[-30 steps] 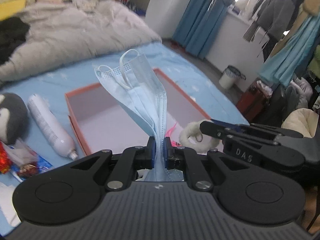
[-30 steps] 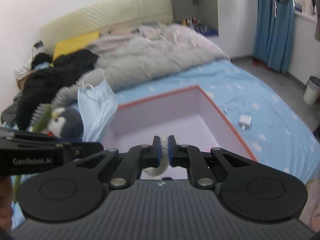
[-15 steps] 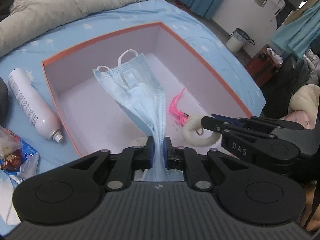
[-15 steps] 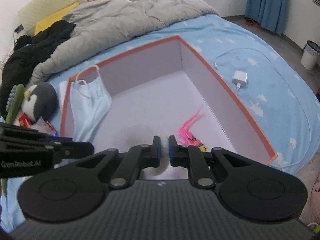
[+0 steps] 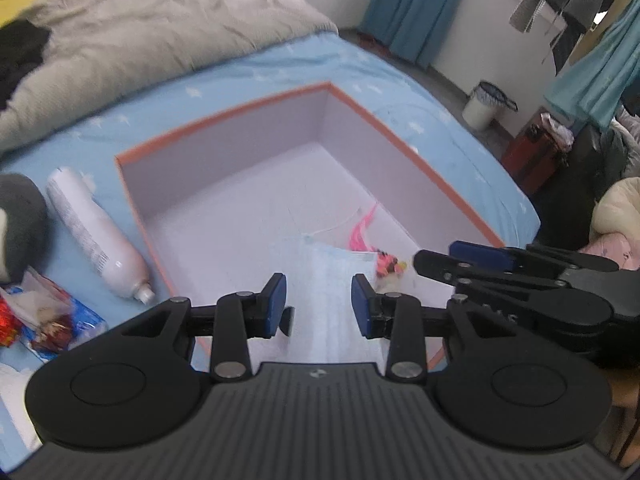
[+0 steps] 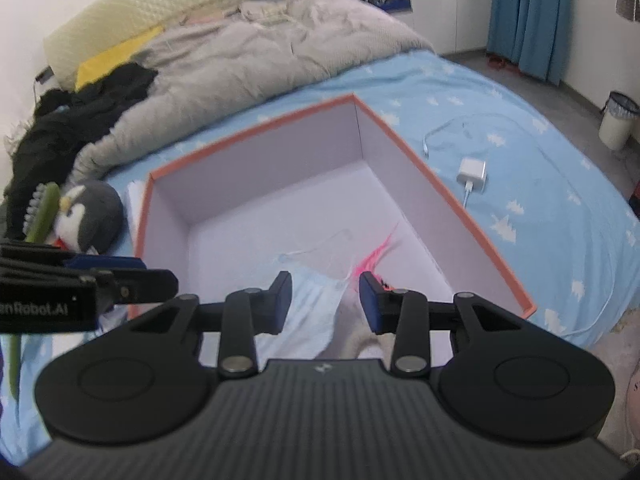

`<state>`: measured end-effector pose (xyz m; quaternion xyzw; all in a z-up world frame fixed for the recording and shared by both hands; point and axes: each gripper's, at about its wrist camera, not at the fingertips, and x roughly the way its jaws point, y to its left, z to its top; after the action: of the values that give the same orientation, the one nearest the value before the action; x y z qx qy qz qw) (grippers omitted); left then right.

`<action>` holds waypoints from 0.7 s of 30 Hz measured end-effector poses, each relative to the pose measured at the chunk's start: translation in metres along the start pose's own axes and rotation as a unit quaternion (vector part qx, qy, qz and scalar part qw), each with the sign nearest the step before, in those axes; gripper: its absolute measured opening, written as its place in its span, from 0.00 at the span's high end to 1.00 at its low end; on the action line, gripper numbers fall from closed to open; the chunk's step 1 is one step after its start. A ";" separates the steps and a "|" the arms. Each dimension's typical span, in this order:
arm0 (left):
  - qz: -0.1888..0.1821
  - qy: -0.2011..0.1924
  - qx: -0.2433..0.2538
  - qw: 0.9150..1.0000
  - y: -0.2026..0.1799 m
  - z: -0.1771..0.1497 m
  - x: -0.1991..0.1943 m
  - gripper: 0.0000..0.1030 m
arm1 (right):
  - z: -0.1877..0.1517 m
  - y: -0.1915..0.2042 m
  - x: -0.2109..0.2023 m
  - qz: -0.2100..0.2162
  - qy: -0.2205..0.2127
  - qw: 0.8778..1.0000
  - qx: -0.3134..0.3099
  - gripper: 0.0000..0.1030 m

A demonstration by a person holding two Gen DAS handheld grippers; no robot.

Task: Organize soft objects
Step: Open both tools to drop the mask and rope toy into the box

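Blue bedsheet fills the scene, with an orange-rimmed box (image 5: 420, 156) lying open on the bed. Both grippers hang over the box's near end, pointing down into it. The left gripper (image 5: 319, 304) has just been opening: its fingers (image 5: 276, 300) now stand part-way apart and hold nothing. The pale blue mask (image 5: 332, 276) they pinched a second ago now lies flat on the box floor below them, touching neither finger. The right gripper (image 6: 325, 304) has also just been opening, part-way, and its grip is empty too; the white fluffy toy (image 6: 360, 340) it carried sits low at the box's near edge, mostly hidden behind the gripper body. A pink feathery thing (image 5: 362, 232) lies just right of the mask.

Both soft items seem to be delivered, so this step looks finished. Outside the box on the left remain a grey penguin plush (image 6: 90, 216), a white bottle (image 5: 94, 236) and some wrappers (image 5: 44, 312). The plush is likely the next soft item to collect. A charger (image 6: 472, 174) lies on the sheet to the right.
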<state>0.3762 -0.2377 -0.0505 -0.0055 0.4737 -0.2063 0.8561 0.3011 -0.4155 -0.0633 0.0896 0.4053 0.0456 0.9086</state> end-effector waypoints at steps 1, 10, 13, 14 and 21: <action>0.004 -0.014 0.005 1.000 -0.001 -0.002 -0.008 0.60 | 0.000 0.001 -0.007 0.004 -0.011 1.000 0.000 0.61; 0.025 -0.096 0.011 0.995 0.000 -0.043 -0.072 0.60 | -0.014 0.025 -0.066 0.019 -0.103 0.994 -0.040 0.61; 0.030 -0.121 0.015 0.992 0.002 -0.059 -0.095 0.60 | -0.024 0.035 -0.083 0.026 -0.122 0.991 -0.056 0.61; 0.030 -0.129 0.015 0.991 0.003 -0.064 -0.102 0.60 | -0.028 0.037 -0.088 0.028 -0.128 0.990 -0.059 0.61; 0.030 -0.169 0.009 0.985 0.007 -0.101 -0.149 0.60 | -0.052 0.058 -0.117 0.055 -0.161 0.983 -0.072 0.61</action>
<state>0.2266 -0.1595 0.0128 -0.0178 0.3204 -0.1809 0.9297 0.1840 -0.3705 -0.0003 0.0523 0.2439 0.1094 0.9622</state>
